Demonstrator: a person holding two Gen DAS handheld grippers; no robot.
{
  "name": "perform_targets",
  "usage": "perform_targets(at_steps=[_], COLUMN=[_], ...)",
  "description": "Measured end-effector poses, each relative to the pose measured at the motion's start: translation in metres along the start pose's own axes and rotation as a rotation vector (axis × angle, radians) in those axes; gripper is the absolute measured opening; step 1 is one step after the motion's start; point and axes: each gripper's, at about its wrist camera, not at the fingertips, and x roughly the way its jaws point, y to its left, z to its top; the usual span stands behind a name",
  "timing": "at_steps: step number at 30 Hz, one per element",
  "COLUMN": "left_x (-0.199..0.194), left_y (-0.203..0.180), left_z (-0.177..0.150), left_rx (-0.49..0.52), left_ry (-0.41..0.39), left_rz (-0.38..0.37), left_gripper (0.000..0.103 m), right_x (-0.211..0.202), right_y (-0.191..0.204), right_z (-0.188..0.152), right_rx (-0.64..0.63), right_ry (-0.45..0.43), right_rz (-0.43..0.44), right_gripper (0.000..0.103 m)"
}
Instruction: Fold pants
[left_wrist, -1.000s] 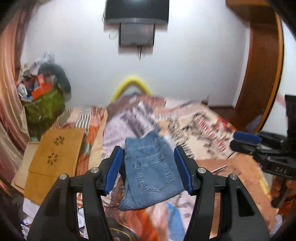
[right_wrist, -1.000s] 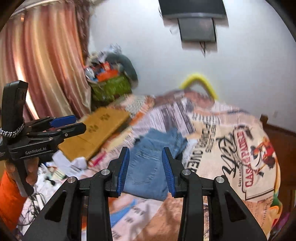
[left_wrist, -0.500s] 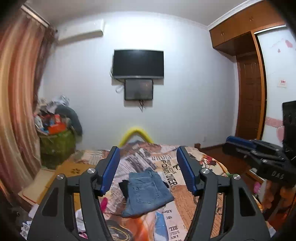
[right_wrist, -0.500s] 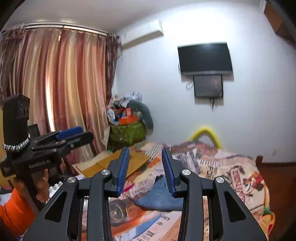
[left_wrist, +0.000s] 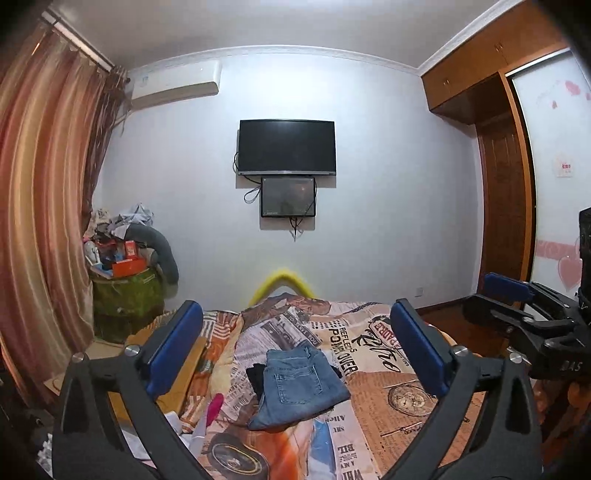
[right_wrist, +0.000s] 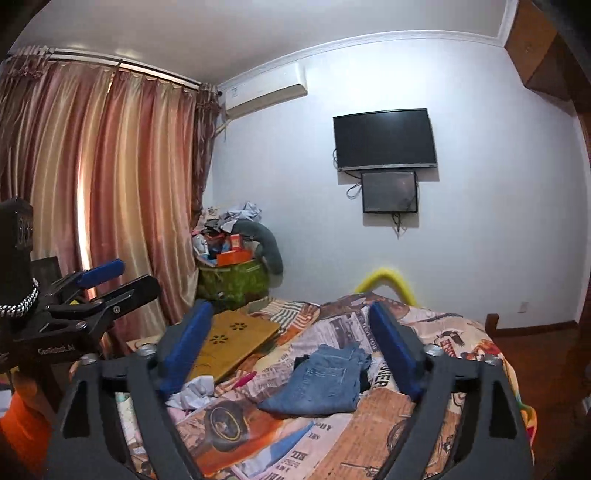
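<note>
I hold both grippers wide open, well back from the folded jeans lying ahead on the bed.

We see a bed covered by a bedspread printed with newspaper columns, big lettering and cartoon pictures in orange, cream and grey. On it, near the middle, lie folded blue jeans, back pocket facing up. A dark cloth peeks out from under their left edge, touching them. Just beside that, toward the bed's left edge, lies a pink thing that we cannot make out, and near it some crumpled white cloth. A yellow curved bar rises behind the bed's far end.
</note>
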Motion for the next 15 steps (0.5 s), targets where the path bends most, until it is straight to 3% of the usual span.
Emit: perform_targets(at_steps=[2,15], left_x=[0.002,0.0], left_y=[0.0,-0.001], left_z=[-0.002,-0.012], left_rx=[-0.002,-0.016], left_ry=[0.006,0.02], left_rz=[0.004,-0.002], left_gripper=[0.103,0.103], right_x=[-0.006,-0.012], right_y=[0.001,0.005], right_z=[-0.002,-0.007], right_rx=[-0.001,-0.014], right_ry=[-0.007,0.002], right_rz=[-0.019,-0.045], right_gripper=[0.103,0.103])
